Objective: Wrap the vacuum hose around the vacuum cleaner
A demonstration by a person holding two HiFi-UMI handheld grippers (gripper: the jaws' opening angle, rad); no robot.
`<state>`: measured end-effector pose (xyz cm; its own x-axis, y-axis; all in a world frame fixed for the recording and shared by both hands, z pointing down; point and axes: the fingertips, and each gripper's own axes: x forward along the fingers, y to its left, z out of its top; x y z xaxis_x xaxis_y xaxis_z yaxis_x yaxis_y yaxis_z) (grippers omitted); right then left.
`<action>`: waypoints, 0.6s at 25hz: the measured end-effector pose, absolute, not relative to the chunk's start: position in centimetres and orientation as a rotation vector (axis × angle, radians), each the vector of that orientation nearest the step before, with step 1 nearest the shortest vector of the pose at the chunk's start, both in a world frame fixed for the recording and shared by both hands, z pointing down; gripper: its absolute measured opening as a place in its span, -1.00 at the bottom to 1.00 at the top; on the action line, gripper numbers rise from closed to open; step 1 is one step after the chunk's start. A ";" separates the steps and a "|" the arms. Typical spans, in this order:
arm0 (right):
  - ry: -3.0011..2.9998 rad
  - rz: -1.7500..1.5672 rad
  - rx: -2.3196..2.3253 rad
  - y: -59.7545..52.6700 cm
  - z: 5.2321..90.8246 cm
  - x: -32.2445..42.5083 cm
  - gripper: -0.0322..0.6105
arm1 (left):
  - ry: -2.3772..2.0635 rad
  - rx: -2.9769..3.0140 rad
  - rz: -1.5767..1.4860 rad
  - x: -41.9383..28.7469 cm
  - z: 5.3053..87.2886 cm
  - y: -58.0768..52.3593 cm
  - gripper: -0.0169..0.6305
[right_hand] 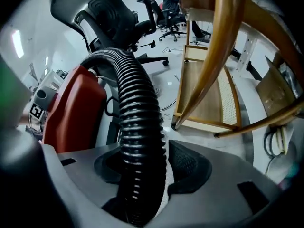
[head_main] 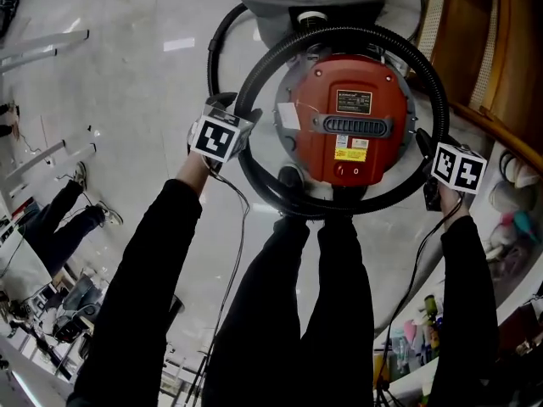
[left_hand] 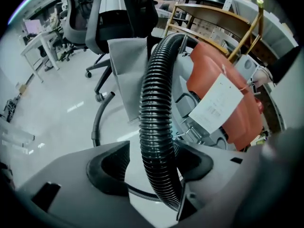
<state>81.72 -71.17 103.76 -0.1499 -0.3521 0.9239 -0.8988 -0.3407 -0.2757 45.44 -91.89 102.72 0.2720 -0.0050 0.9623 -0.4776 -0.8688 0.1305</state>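
Head view: both claw tips sit under their marker cubes, so the pads cannot be read there. The vacuum cleaner (head_main: 356, 134) shows only its red top; its lower body is hidden. Neither end of the vacuum hose (head_main: 428, 79) can be traced.

Right gripper view: the hose covers one pad.

Count: one vacuum cleaner, one ribbed black hose, two claws, one white tag (left_hand: 216, 101), one wooden chair (right_hand: 209, 80).

The hose forms one loop around the cleaner's top, on the floor (head_main: 127, 75).

Left gripper (left_hand: 152, 167): claw open, hose between the pads, a clear gap on one side.

Right gripper (right_hand: 149, 167): claw slightly open, hose filling most of the gap, a thin sliver free at one pad
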 end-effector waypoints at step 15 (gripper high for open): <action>-1.653 1.523 1.769 -72.4 99.5 80.6 0.27 | -0.493 2.203 1.421 43.4 97.9 -88.5 -0.06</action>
<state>80.57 -72.41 99.54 -0.2105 -0.5531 0.8061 -0.8486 -0.3060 -0.4316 43.41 -88.53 97.94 0.3991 -0.0451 0.9158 -0.5320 -0.8249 0.1912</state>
